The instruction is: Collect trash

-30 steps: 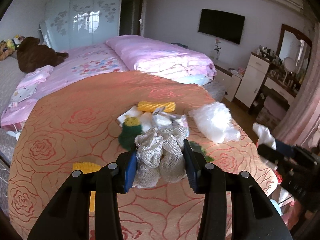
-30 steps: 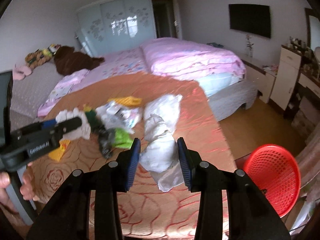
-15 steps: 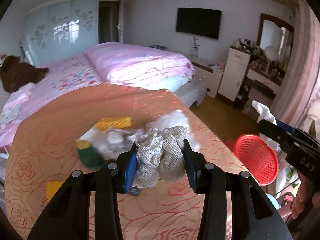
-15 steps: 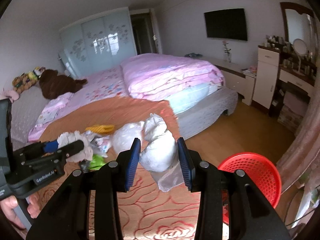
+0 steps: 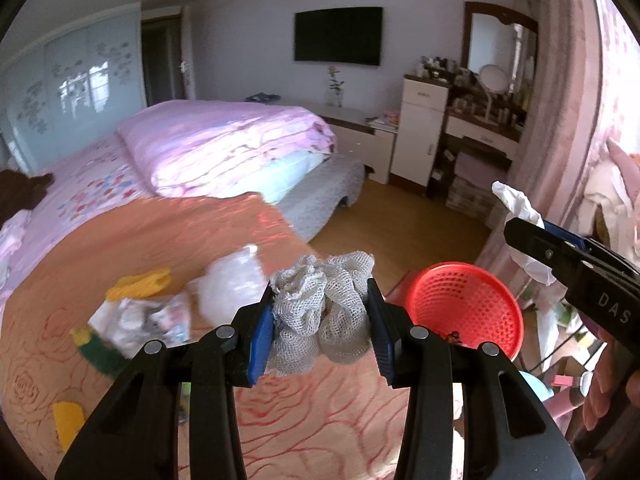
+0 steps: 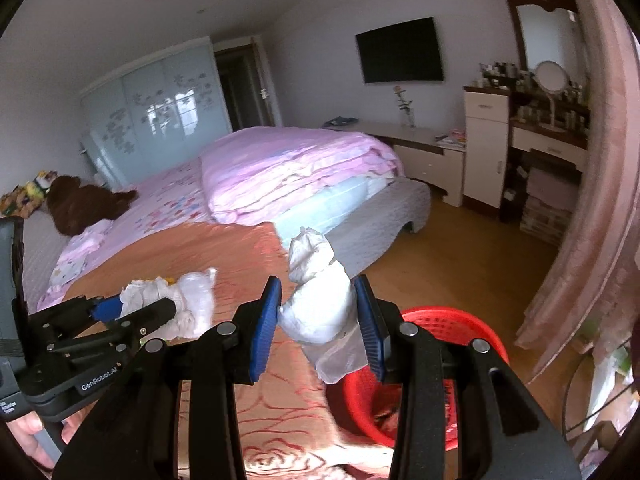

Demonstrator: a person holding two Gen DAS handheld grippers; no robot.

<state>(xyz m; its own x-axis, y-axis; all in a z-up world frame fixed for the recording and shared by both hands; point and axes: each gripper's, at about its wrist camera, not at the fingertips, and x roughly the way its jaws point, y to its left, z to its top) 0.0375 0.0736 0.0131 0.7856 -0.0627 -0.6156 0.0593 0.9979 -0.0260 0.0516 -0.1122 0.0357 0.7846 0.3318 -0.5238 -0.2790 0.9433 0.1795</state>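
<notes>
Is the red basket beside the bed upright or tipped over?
Upright. The red basket stands on the floor with its open mouth facing up, and both views look down onto its mesh bottom.

In the left wrist view the litter pile at 9 o'clock on the orange bedspread is smeared by motion; its separate pieces cannot be told apart. The brown plush toy is cut by the frame's edge at 9 o'clock. In the right wrist view the red basket at 5 o'clock is half hidden behind the right gripper; its contents are unreadable.
</notes>
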